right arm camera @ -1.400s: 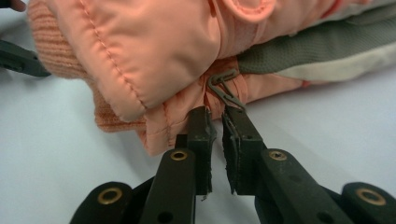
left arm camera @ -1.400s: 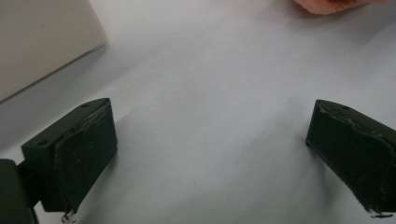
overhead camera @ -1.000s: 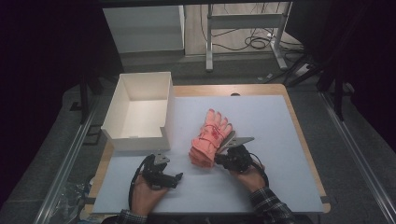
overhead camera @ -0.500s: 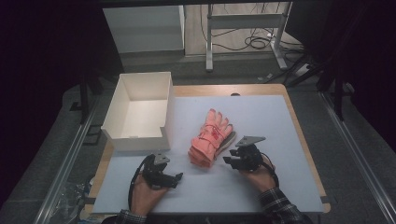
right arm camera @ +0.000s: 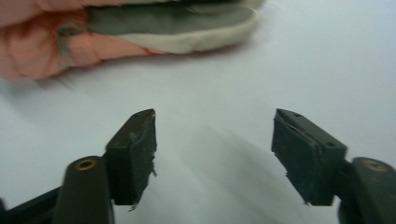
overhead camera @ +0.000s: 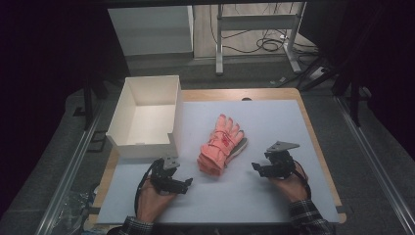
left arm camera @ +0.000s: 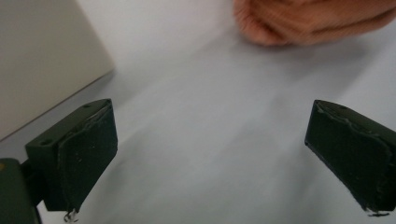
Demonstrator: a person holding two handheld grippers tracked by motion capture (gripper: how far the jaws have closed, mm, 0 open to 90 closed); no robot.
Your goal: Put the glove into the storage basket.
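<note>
Now the pink gloves [overhead camera: 221, 144] lie stacked near the middle of the high view, on the white sheet that covers the table [overhead camera: 274, 196], fingers toward the top of the frame and cuffs toward the bottom. A grey and cream layer peeks out at the stack's right edge.

The right gripper [overhead camera: 255, 167] sits lower right of the stack, clear of it, with a strip of bare sheet between its jaws and the gloves. Its jaws have just been opening, and nothing is between them. In the right gripper view the right gripper [right arm camera: 214, 149] shows both jaws standing apart over bare white sheet, and the gloves [right arm camera: 70, 42] stretch across the top left of the frame, beyond the jaw tips, not touched.

The left gripper [overhead camera: 188, 182] rests lower left of the stack in the high view, just below the white box [overhead camera: 120, 144], which stands open-topped at the left of the gloves. In the left gripper view the left gripper [left arm camera: 210, 154] has its jaws spread wide with only bare sheet between them; the gloves [left arm camera: 313, 21] lie at the top right of that frame, well ahead of the jaws, and a wall of the box [left arm camera: 42, 60] fills the upper left.
</note>
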